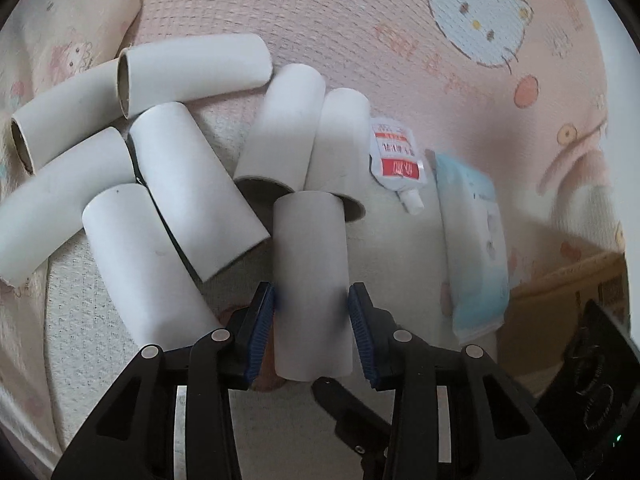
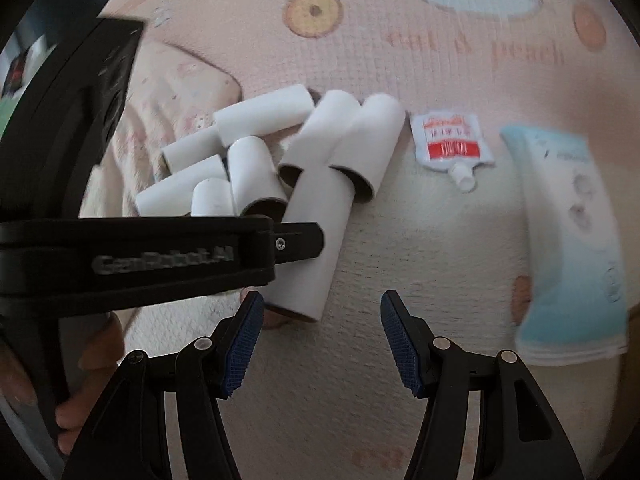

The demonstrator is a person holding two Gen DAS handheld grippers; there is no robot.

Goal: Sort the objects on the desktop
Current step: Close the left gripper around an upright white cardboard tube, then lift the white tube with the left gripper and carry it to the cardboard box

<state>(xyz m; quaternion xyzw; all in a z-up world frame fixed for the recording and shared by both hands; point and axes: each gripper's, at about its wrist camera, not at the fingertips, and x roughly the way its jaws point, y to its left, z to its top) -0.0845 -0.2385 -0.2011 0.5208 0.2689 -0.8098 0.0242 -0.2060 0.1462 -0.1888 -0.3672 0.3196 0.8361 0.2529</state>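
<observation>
My left gripper [image 1: 311, 304] is shut on a white cardboard tube [image 1: 310, 280], its blue pads pressing both sides; the tube's far end meets two other tubes [image 1: 308, 136]. Several more white tubes [image 1: 160, 184] lie in a pile to the left. The held tube also shows in the right wrist view [image 2: 316, 240], with the left gripper's black body [image 2: 140, 256] over it. My right gripper [image 2: 322, 308] is open and empty above the pale cloth, right of the held tube. A white-and-red spouted pouch [image 1: 396, 160] [image 2: 450, 144] and a blue-white tissue pack [image 1: 472, 240] [image 2: 572, 240] lie to the right.
Everything rests on a pink cartoon-print mat [image 1: 360, 20] with a pale textured cloth [image 2: 420, 240] over it. A folded cloth [image 1: 60, 32] lies at the far left. A brown cardboard box [image 1: 568, 292] shows at the right edge.
</observation>
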